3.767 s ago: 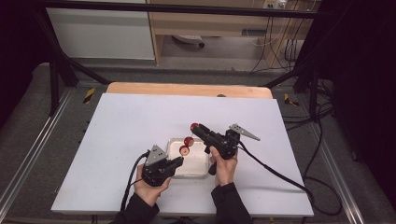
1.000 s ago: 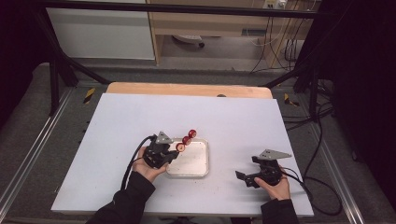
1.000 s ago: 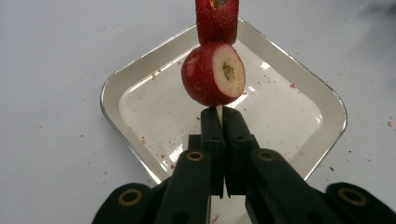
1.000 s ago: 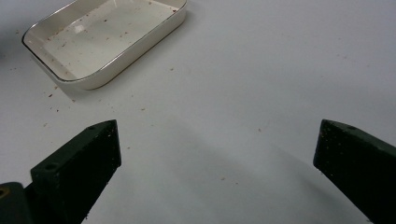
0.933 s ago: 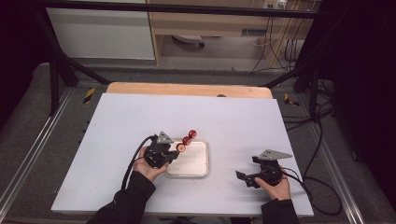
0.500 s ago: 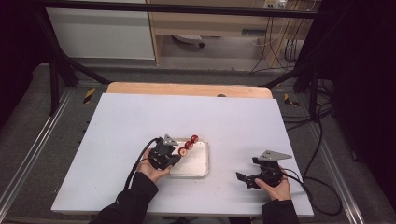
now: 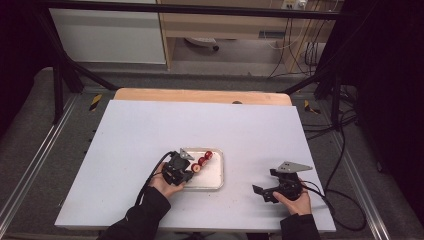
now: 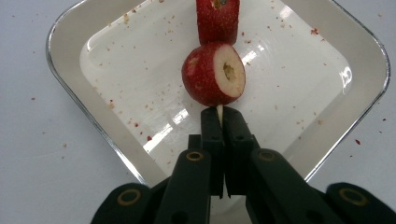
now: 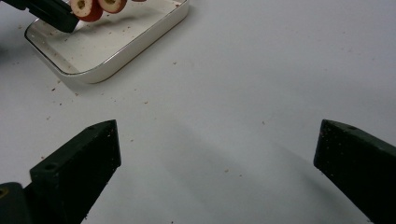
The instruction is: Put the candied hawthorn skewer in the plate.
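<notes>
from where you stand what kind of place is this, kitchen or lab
Most likely a lab recording bench, not a kitchen: a bare white table inside a black metal frame, loose cables on the floor, and a white tray as the lone prop.

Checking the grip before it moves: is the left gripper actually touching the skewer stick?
Touching. The left gripper view shows the left gripper with its jaws closed on the pale skewer stick, just below the red fruit.

The skewer of red fruit (image 7: 202, 161) has passed from the right tongs (image 7: 262, 191) to the left tongs (image 7: 189, 169), which now clamp its stick over the white tray (image 7: 212, 179). The right tongs have withdrawn to the lower right of the frame, jaws apart, on the bench (image 7: 150, 130).
</notes>
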A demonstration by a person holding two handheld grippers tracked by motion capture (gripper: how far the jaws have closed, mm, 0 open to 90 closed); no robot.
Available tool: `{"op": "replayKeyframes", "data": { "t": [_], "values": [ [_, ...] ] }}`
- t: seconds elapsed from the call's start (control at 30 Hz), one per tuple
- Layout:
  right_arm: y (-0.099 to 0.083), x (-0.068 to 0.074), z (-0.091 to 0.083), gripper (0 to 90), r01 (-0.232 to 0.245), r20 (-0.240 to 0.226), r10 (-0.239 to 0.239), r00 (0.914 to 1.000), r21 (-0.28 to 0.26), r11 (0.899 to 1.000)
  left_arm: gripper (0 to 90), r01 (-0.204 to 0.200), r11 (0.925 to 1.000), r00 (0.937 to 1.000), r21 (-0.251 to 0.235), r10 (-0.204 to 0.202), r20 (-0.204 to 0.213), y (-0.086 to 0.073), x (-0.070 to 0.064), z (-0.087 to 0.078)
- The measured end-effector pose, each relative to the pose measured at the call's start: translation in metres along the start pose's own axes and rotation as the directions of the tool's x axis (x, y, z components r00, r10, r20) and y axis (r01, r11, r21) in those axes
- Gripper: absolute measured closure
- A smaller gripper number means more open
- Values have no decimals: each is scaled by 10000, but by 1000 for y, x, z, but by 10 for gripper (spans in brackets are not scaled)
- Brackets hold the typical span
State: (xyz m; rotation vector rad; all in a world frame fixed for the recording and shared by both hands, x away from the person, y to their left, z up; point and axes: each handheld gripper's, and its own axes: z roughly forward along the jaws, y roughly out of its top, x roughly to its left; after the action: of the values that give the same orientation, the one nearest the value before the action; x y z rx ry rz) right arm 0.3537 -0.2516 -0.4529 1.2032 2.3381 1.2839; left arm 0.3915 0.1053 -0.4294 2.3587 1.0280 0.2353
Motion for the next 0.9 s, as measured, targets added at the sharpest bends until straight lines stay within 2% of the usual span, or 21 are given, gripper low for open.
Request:
{"op": "replayKeyframes", "data": {
  "t": [0.33, 0.5, 0.6, 0.7, 0.83, 0.9],
  "values": [
    [0, 0, 0, 11, 32, 18, -32, 10000, -4, 10000, 872, -13, 10000, 10000, 76, 13, -30, 0, 0, 0],
    [0, 0, 0, 11, 2, 18, -2, 10000, 4, 10000, 821, -103, 9999, 9999, -115, 104, 56, -1, 2, -4],
    [0, 0, 0, 11, -10, 7, 10, 10000, -41, 10000, 739, -274, 9986, 9996, -455, 279, 95, -2, 4, -10],
    [0, 0, 0, 11, -12, 8, 12, 10000, -52, 10000, 620, -402, 9947, 9989, -947, 422, 192, -4, 7, -17],
    [0, 0, 0, 11, -12, 15, 12, 10000, -56, 10000, 447, -670, 9899, 9969, -1248, 715, 320, -8, 12, -27],
    [0, 0, 0, 11, -2, 39, 2, 10000, -67, 10000, 353, -616, 9895, 9965, -1308, 684, 486, -11, 15, -31]
  ]
}}
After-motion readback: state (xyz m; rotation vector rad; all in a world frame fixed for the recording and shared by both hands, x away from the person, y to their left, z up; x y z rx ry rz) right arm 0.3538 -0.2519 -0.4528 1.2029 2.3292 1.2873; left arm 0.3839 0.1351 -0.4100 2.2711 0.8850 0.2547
